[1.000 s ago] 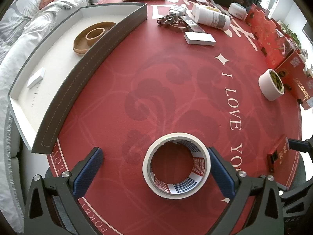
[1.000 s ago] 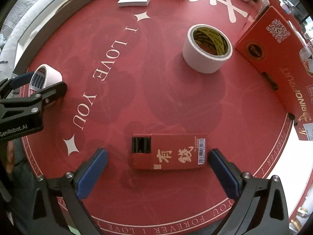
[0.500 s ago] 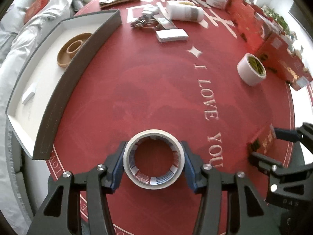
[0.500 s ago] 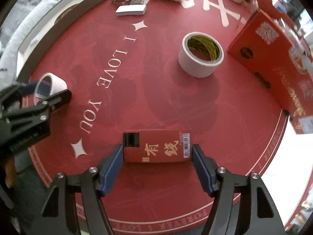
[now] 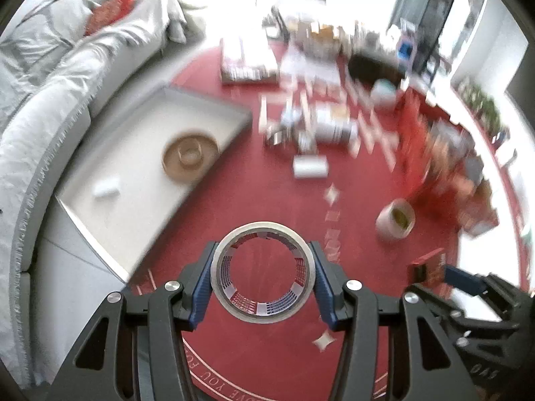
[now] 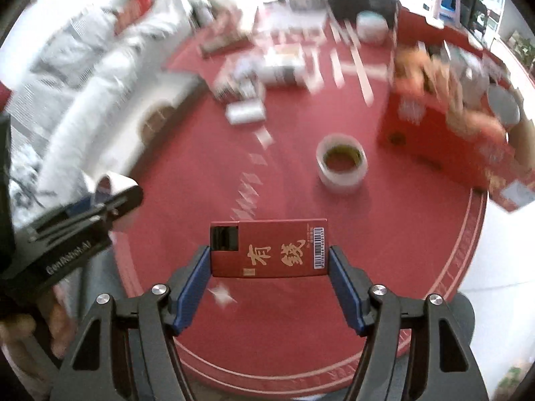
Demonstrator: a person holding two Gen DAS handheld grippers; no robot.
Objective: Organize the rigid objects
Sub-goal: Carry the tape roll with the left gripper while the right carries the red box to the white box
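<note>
My left gripper (image 5: 263,279) is shut on a white tape roll (image 5: 222,270) with a red and blue printed core, held above the red round table (image 5: 254,197). My right gripper (image 6: 269,267) is shut on a flat red box (image 6: 269,249) with gold characters, also lifted off the table. The right gripper with the box shows in the left wrist view (image 5: 434,272) at the lower right. The left gripper with its roll shows in the right wrist view (image 6: 110,183) at the left.
A grey tray (image 5: 83,187) with a white inside stands at the table's left edge and holds a brown tape roll (image 5: 189,157) and a small white piece (image 5: 106,188). A second white tape roll (image 6: 341,162) lies mid-table. Red cartons (image 6: 444,140) stand right; small boxes (image 5: 309,167) and clutter lie far back.
Both grippers closed on their objects, the left on the tape roll and the right on the red box. Both have since risen well above the table, and the views are blurred by motion.
</note>
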